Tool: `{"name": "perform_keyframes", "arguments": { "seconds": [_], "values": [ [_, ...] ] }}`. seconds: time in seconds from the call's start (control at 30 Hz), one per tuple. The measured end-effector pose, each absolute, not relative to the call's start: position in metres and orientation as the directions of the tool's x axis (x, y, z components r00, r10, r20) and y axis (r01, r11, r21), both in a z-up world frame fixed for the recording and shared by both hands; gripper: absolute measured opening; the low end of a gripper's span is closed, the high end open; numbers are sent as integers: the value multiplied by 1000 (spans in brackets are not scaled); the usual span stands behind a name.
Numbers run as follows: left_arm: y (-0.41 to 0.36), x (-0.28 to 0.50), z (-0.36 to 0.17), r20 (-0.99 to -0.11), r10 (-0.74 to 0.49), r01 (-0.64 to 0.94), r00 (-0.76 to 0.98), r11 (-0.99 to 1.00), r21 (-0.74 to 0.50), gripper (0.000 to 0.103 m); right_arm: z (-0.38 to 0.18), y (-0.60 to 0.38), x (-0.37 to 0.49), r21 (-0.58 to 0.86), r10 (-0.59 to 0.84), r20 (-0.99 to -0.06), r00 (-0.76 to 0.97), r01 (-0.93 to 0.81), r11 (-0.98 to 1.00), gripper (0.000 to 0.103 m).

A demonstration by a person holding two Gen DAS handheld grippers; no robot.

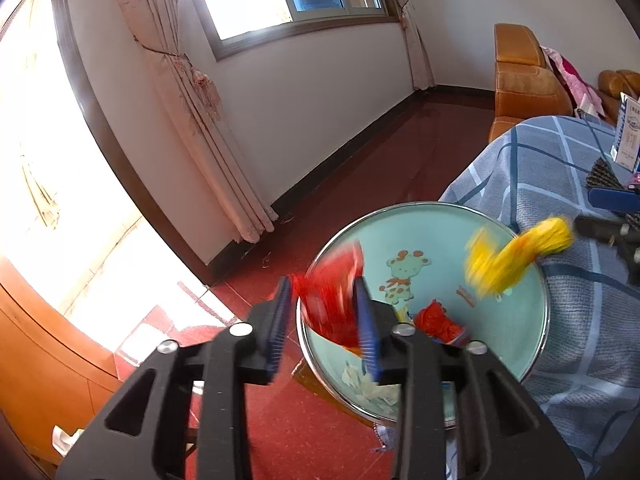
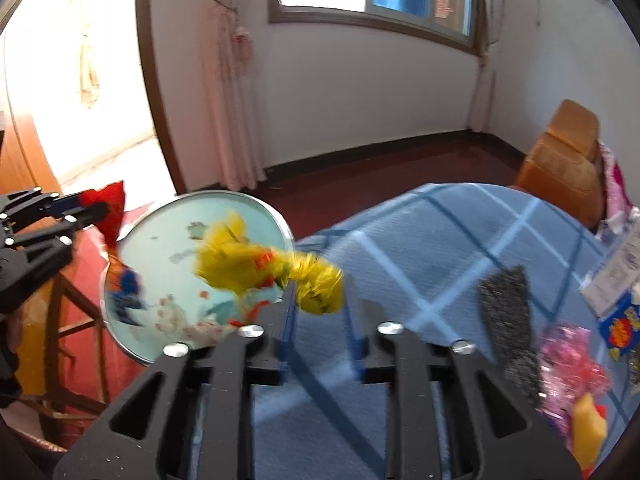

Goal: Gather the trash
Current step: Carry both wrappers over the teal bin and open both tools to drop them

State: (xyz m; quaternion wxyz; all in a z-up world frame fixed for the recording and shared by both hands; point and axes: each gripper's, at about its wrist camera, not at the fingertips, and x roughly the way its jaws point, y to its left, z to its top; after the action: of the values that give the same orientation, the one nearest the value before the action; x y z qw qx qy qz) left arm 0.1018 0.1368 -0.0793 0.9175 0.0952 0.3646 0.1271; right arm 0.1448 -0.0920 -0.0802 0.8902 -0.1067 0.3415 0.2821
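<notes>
Trash here is a set of crumpled wrappers gathered at a round, pale-green basin (image 1: 516, 344) with a metal rim and a cartoon giraffe printed inside; the basin serves as landmark, and items follow from largest to smallest. Table (image 1: 560, 184), draped in a blue checked cloth, lies just beside the basin's right edge. Left gripper (image 1: 324, 316), black with blue pads, hangs over the basin's near-left rim, jaws partly apart; a red wrapper (image 1: 332, 300), motion-blurred, sits between the pads, and whether they press on it cannot be told. Right gripper (image 2: 326, 320) stands over the cloth just right of the basin, jaws partly apart with only cloth seen between them. Yellow wrapper (image 2: 256, 264), blurred, hangs at the basin's right rim, just ahead of the right gripper's left finger; contact cannot be told. Dark scouring pad (image 2: 508, 312) lies on the cloth, well right of the basin. Small red-orange wrapper (image 1: 438, 322) lies inside the basin, near its front.
</notes>
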Motion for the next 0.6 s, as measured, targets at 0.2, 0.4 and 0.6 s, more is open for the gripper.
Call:
{"name": "perform_keyframes", "arguments": {
  "seconds": [0.2, 0.4, 0.6],
  "values": [
    [140, 101, -78, -634, 319, -184, 704, 945, 270, 62, -85, -88, 140, 7, 435, -665, 607, -578, 816, 52],
    [137, 100, -78, -630, 318, -181, 708, 945, 272, 66, -78, -104, 140, 14, 414, -654, 634, -536, 844, 56],
    [130, 98, -75, -629, 304, -167, 715, 949, 268, 70, -69, -131, 129, 9, 377, -641, 668, -484, 875, 60]
  ]
}}
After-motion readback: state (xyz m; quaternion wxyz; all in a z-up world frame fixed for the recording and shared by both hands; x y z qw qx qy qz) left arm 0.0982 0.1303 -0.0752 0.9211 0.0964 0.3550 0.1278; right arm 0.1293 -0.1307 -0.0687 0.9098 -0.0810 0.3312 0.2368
